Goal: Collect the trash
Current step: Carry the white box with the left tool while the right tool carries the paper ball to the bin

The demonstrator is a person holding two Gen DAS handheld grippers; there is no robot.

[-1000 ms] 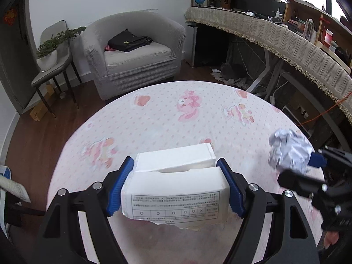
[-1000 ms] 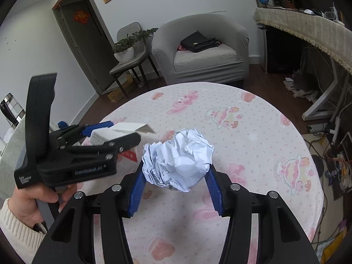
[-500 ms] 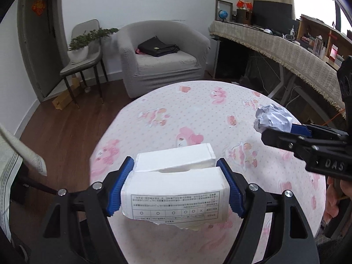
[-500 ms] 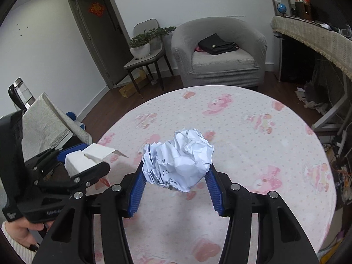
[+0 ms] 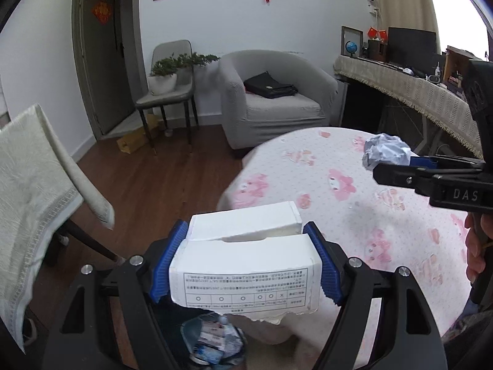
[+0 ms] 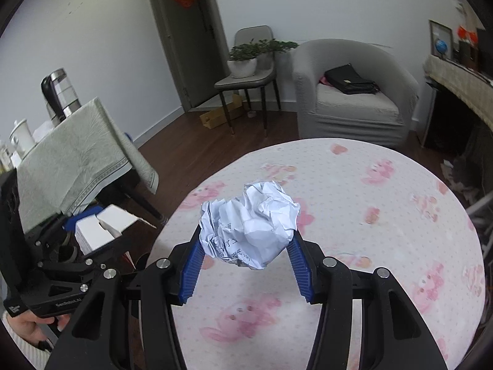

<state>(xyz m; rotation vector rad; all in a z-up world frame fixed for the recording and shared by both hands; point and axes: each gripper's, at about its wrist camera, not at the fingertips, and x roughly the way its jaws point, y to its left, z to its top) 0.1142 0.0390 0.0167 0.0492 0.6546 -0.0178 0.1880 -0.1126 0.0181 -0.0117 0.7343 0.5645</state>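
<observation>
My left gripper (image 5: 245,265) is shut on a white cardboard box (image 5: 246,262) with an open flap and a printed label. It holds the box in the air past the left edge of the round table (image 5: 354,215), above a trash bin (image 5: 215,342) holding wrappers on the floor. My right gripper (image 6: 246,246) is shut on a crumpled white paper ball (image 6: 249,225) and holds it above the table (image 6: 385,246). The paper ball also shows at the right of the left wrist view (image 5: 386,154). The box shows at the left of the right wrist view (image 6: 98,228).
A side table draped with a pale cloth (image 5: 34,191) stands left of the bin, with a kettle (image 6: 61,95) on it. A grey armchair (image 5: 271,98) with a black bag, a chair with a plant (image 5: 172,80) and a long desk (image 5: 416,92) stand beyond.
Both grippers have swung to the left with their loads. The left gripper with the box has gone from over the table to past its left edge, and the trash bin has come into view below.
</observation>
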